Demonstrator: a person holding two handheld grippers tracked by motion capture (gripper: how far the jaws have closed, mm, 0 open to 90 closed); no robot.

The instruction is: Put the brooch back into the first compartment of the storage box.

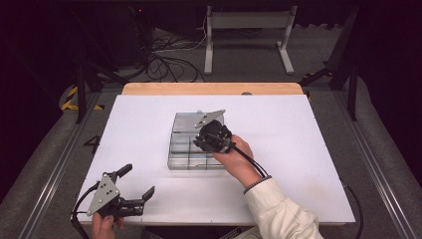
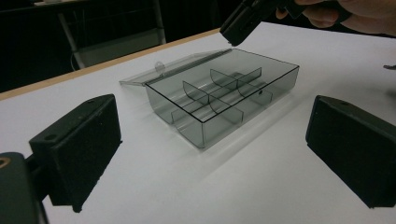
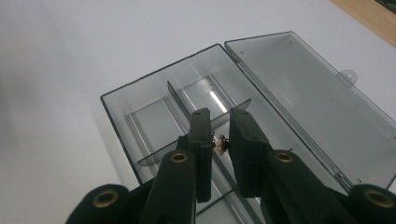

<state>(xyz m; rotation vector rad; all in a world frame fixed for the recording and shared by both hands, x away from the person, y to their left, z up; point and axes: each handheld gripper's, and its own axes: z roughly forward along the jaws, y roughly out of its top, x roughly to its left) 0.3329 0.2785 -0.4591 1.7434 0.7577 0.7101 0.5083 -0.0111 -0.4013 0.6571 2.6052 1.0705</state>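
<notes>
A smoky clear compartment box (image 1: 180, 152) lies open in the middle of the white table, its lid (image 1: 186, 121) folded flat on the far side. My right gripper (image 1: 199, 143) hovers over the box's compartments, held by a hand in a white sleeve. In the right gripper view its jaws (image 3: 219, 114) are shut on a small copper-coloured part (image 3: 219, 141) above the dividers of the box (image 3: 140, 88). My left gripper (image 1: 137, 181) rests open near the table's front left corner, nothing between its jaws. In the left gripper view its own jaws (image 2: 212, 154) frame the box (image 2: 233, 123).
The white table top (image 1: 298, 149) has a wooden strip (image 1: 214, 88) along its far edge. Behind it stand a grey metal frame (image 1: 249, 22) and loose cables (image 1: 164, 62) on the floor. Black stands flank the table at both sides.
</notes>
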